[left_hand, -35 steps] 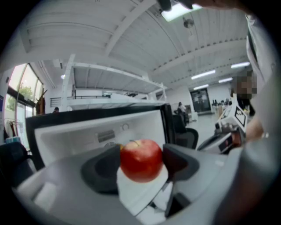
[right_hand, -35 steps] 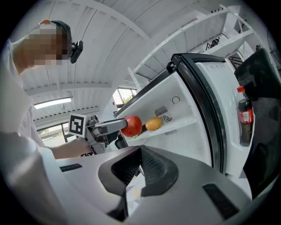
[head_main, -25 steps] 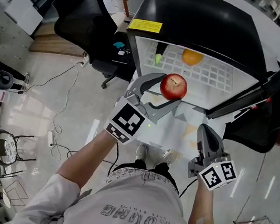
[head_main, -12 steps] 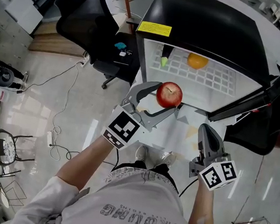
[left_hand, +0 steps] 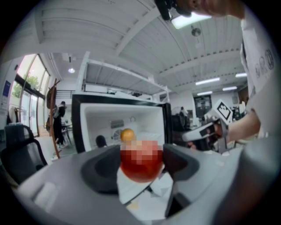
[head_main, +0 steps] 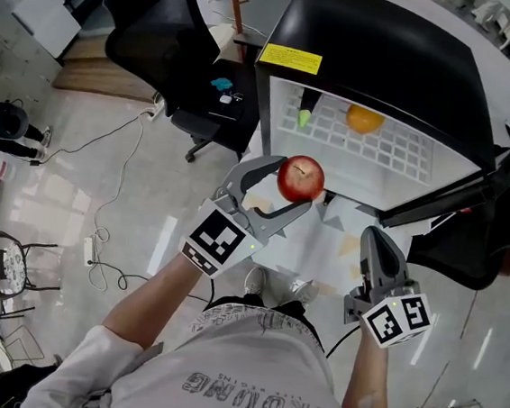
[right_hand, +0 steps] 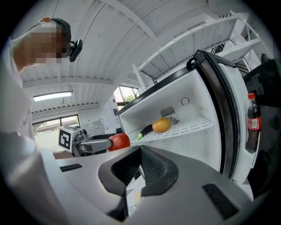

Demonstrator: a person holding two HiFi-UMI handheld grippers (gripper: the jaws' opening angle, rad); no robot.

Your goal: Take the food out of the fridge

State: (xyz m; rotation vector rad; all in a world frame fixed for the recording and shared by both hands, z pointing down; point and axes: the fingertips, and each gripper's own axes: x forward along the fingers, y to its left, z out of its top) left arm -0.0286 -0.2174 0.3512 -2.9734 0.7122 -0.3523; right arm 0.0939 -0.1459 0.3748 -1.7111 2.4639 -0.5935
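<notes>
A red apple sits between the jaws of my left gripper, which is shut on it just in front of the open black fridge. The left gripper view shows the apple close up between the pads. On the white wire shelf lie an orange and a dark eggplant with a green tip. My right gripper hangs lower right, shut and empty. From its own view, the jaws are pressed together, with the orange and the apple beyond.
The fridge door swings open to the right, and a cola bottle stands in its rack. A black office chair is left of the fridge and another dark chair is at the right. A cable trails on the floor.
My left gripper has drawn the apple back out of the fridge opening, leftward and toward me. The right gripper has stayed where it was.
</notes>
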